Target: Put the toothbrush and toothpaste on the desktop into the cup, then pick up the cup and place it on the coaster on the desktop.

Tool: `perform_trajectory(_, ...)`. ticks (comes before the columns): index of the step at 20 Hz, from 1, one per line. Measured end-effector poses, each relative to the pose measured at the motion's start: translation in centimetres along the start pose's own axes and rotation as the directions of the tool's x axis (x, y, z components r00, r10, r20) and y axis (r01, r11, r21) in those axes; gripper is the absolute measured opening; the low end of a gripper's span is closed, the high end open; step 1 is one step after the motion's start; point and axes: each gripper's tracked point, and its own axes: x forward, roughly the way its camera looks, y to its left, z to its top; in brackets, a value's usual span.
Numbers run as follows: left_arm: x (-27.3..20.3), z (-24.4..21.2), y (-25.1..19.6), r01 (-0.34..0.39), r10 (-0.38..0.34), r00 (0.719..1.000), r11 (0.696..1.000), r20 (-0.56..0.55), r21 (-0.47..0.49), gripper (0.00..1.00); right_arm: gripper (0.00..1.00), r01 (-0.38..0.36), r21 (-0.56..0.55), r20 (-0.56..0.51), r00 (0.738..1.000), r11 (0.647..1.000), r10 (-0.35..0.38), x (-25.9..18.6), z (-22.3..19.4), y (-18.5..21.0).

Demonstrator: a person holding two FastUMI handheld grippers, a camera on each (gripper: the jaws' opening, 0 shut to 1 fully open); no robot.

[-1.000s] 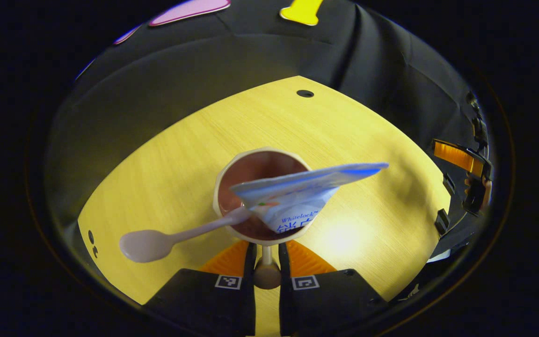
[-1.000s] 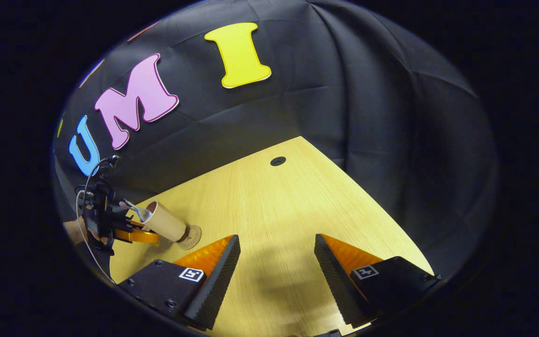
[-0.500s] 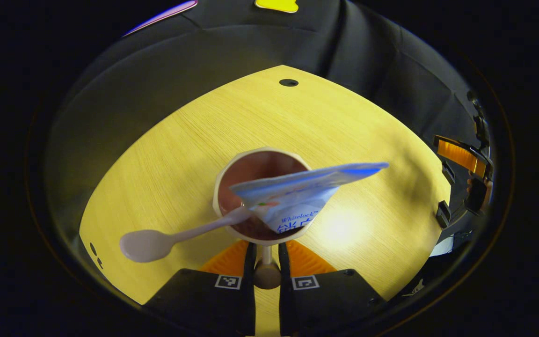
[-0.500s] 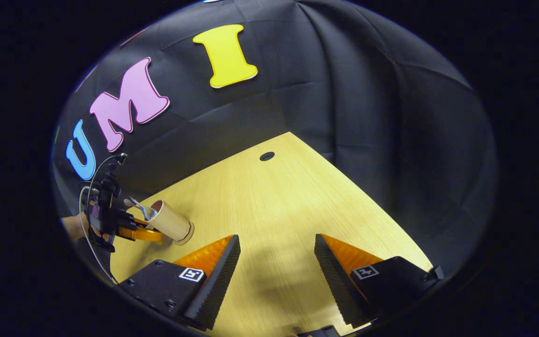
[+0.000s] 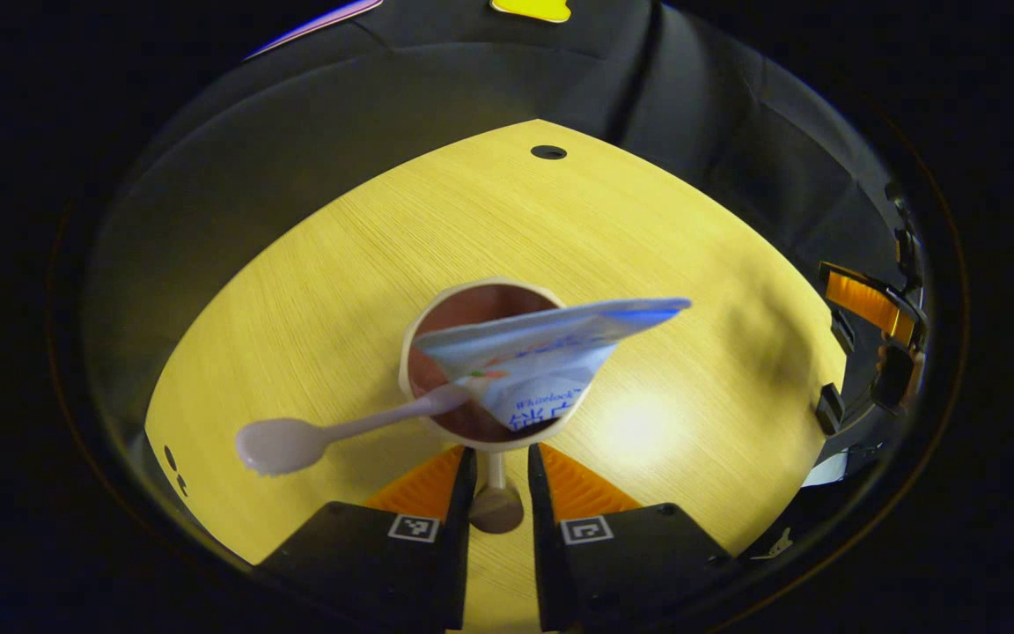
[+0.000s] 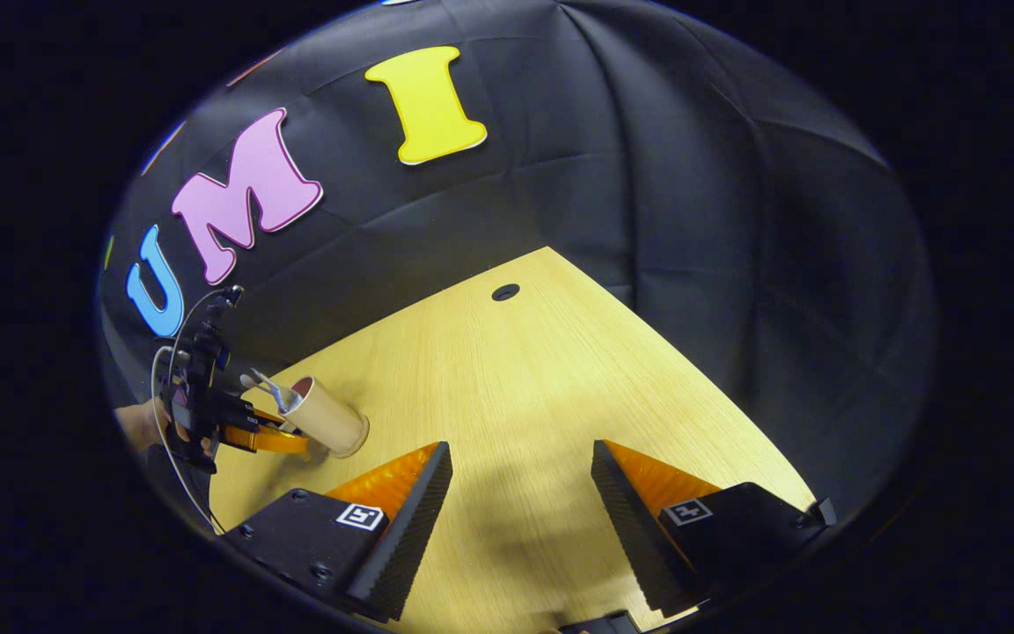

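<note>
Gripping the cup [image 5: 482,365] by its handle, your left gripper [image 5: 496,480] has its fingers narrow around it so the toothbrush [image 5: 344,429] and toothpaste [image 5: 542,357] stay leaning inside. Your right gripper [image 6: 520,493] hangs wide and unloaded over the surface [image 6: 507,396], well right of the cup.

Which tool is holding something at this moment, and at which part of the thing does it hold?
The left tool grips the cup by its handle, fingers shut on it. The right tool is open and holds nothing.
</note>
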Motion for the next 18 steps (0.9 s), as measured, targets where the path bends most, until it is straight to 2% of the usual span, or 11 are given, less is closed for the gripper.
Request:
perform_trajectory(1,-0.5,0.2,-0.2,0.007,-0.006,1.0,1.0,0.025,-0.021,0.42,0.98,0.001,-0.001,-0.001,1.0,1.0,-0.001,-0.1,0.0,0.1)
perform_trajectory(3,-1.9,0.1,-0.7,0.025,-0.02,0.997,0.997,0.073,-0.072,0.74,0.98,-0.004,0.0,0.007,1.0,1.0,0.004,-0.5,0.3,0.7)
perform_trajectory(5,-3.7,-0.3,-0.7,0.017,-0.003,0.992,0.993,0.126,-0.114,1.0,0.98,-0.012,-0.015,0.017,1.0,1.0,0.013,-1.1,0.5,1.3)
perform_trajectory(9,-8.7,-0.7,1.3,-0.072,0.124,0.958,0.977,0.259,-0.201,0.98,0.98,-0.04,-0.08,0.026,0.999,0.996,0.042,-2.7,0.6,3.4)
perform_trajectory(10,-10.8,-1.1,1.8,-0.094,0.162,0.942,0.968,0.293,-0.232,0.98,0.98,-0.049,-0.091,0.028,0.998,0.995,0.052,-3.4,0.7,4.2)
perform_trajectory(11,-12.6,-1.3,2.0,-0.109,0.193,0.924,0.96,0.329,-0.257,0.94,0.98,-0.061,-0.101,0.032,0.997,0.993,0.064,-4.1,0.9,4.9)
perform_trajectory(12,-14.3,-1.9,2.5,-0.125,0.225,0.904,0.952,0.363,-0.28,0.99,0.98,-0.067,-0.114,0.036,0.997,0.991,0.072,-4.8,1.0,5.6)
perform_trajectory(15,-20.3,-4.3,3.4,-0.186,0.346,0.812,0.917,0.47,-0.353,0.98,0.98,-0.093,-0.149,0.066,0.992,0.984,0.104,-7.2,1.6,8.2)
perform_trajectory(18,-25.3,-7.6,2.7,-0.204,0.415,0.735,0.89,0.536,-0.408,0.98,0.98,-0.122,-0.186,0.082,0.987,0.975,0.139,-9.6,1.8,11.1)
